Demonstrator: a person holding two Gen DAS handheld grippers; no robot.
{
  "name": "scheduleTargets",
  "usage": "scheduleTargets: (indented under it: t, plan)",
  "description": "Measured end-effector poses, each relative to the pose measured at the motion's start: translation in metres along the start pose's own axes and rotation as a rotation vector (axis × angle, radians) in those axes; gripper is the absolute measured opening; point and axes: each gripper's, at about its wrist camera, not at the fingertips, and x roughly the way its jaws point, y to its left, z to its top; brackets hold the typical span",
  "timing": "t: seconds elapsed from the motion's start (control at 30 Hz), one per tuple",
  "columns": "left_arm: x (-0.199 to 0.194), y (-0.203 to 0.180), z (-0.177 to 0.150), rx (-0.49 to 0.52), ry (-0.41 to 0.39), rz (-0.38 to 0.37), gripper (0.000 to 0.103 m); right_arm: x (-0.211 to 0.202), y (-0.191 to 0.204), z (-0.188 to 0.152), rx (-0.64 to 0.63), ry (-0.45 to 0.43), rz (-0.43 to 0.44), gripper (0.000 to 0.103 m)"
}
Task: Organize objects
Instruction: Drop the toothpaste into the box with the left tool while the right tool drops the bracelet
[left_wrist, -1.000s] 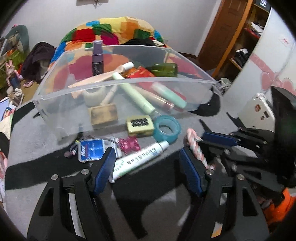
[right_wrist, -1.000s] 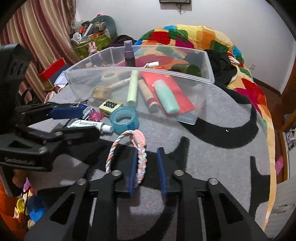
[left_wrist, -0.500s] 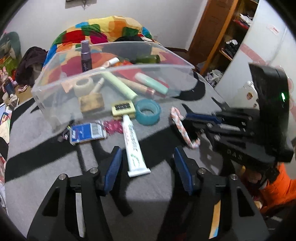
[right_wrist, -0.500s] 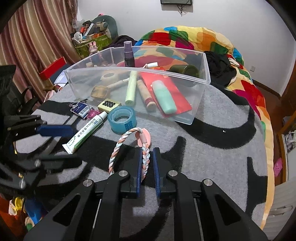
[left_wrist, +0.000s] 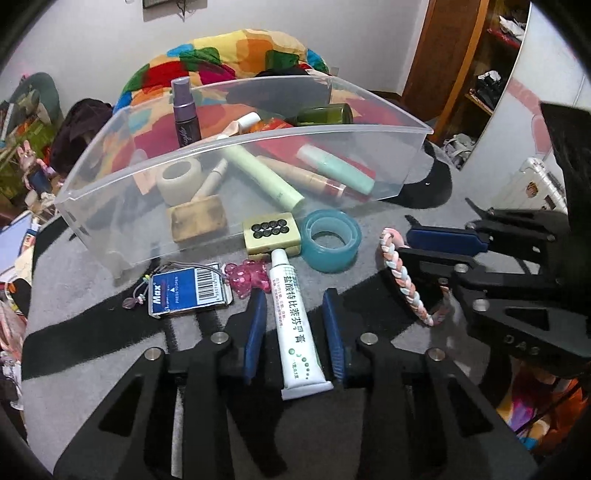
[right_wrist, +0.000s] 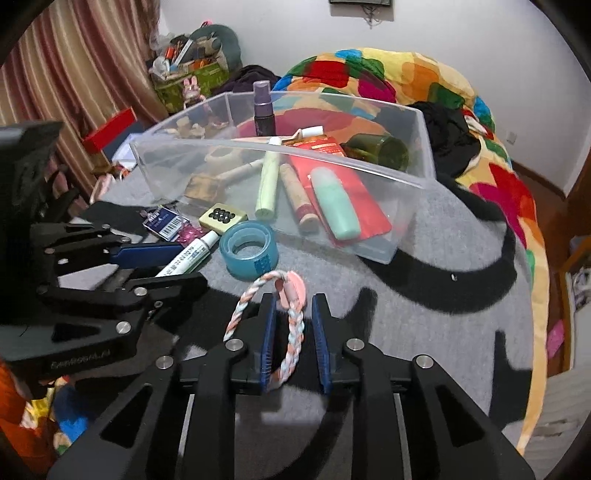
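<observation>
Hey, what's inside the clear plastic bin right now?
In the clear bin: a purple spray bottle, a tape roll, a wooden brush, a green tube, a red packet and a dark green bottle. Whatever lies under them is hidden.

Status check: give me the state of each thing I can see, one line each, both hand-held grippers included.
Left hand-held gripper: closing around the ointment tube, pads not yet pressing.
Right hand-held gripper: opening, braided ring between its jaws.
Ointment tube: capped, lying flat on the blanket.
Braided ring: lifted at an angle.
Clear bin: open, partly filled.
Tape roll: flat, outside the bin.
Purple spray bottle: upright in the bin.
</observation>
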Motion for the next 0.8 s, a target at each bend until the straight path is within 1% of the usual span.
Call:
scheduleTargets:
  t: [0.07, 0.13, 0.27, 0.43, 0.57, 0.8]
  plan:
    - [-0.002, -0.001, -0.003, 0.012, -0.016, 0.021, 0.016, 0.008, 0.005, 0.003, -0.034, 0.016, -0.03, 0.018]
    - [-0.004, -0.003, -0.006, 0.016, -0.029, 0.017, 0.016, 0.012, 0.008, 0.005, -0.053, 0.006, -0.045, 0.018]
    - [-0.01, -0.001, -0.012, 0.002, -0.05, 0.002, 0.016, 0.01, 0.01, 0.005, -0.06, -0.01, -0.048, 0.011]
    - [-0.022, 0.005, -0.013, -0.04, -0.085, -0.016, 0.016, -0.005, 0.008, 0.004, -0.031, -0.057, -0.013, 0.011]
    - [-0.037, 0.011, -0.008, -0.084, -0.132, -0.026, 0.016, -0.017, 0.005, 0.008, 0.001, -0.087, 0.025, 0.011]
    - [-0.058, 0.017, 0.002, -0.105, -0.198, -0.028, 0.016, -0.038, 0.004, 0.021, 0.016, -0.153, 0.034, 0.011]
